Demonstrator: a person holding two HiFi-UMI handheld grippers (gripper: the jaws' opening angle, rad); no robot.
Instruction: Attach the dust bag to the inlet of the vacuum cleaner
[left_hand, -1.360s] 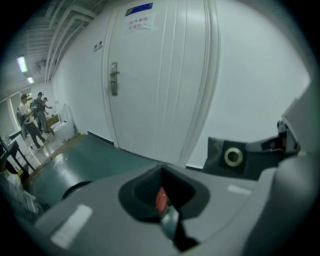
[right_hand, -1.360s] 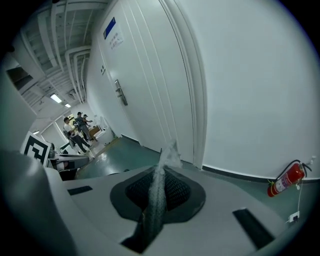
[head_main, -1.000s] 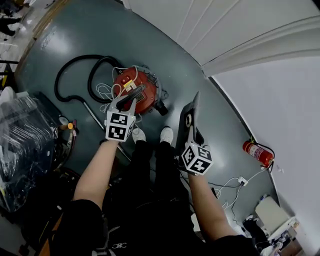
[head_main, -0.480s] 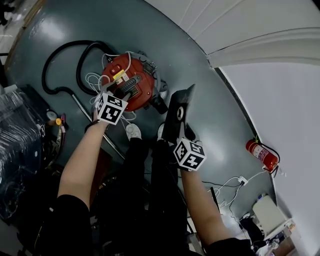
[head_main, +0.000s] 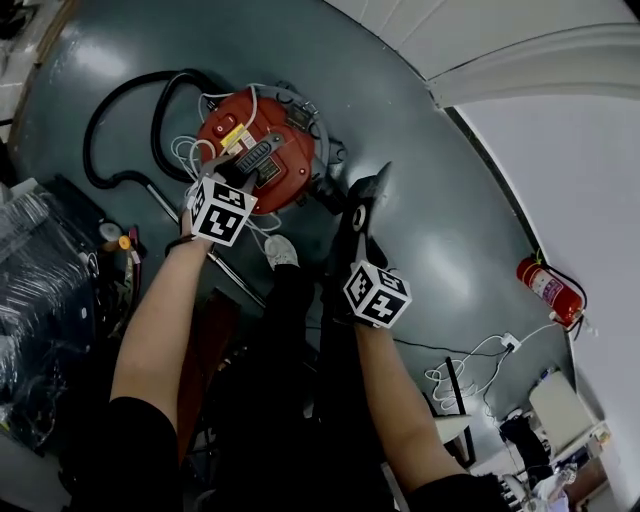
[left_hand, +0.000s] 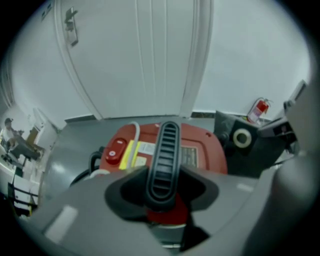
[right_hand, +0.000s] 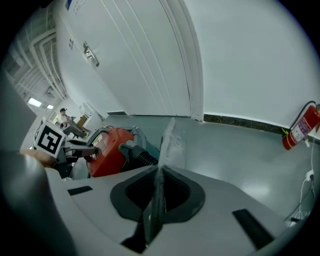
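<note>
Grey-green floor (head_main: 440, 230): red vacuum cleaner (head_main: 295, 150), black hose (head_main: 108, 103) looped beside it; fire extinguisher (head_main: 545, 285) near wall (head_main: 570, 150).

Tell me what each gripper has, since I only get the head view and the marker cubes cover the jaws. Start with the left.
Observer: In the left gripper view, the left gripper is shut on the black ribbed handle atop the red vacuum cleaner.
Operator: And the right?
Observer: The right gripper is shut on the dust bag, pinching its thin edge, which shows edge-on.
Operator: Where's the inlet from there?
Observer: A black ribbed fitting sticks out of the vacuum's side, left of the bag in the right gripper view.
</note>
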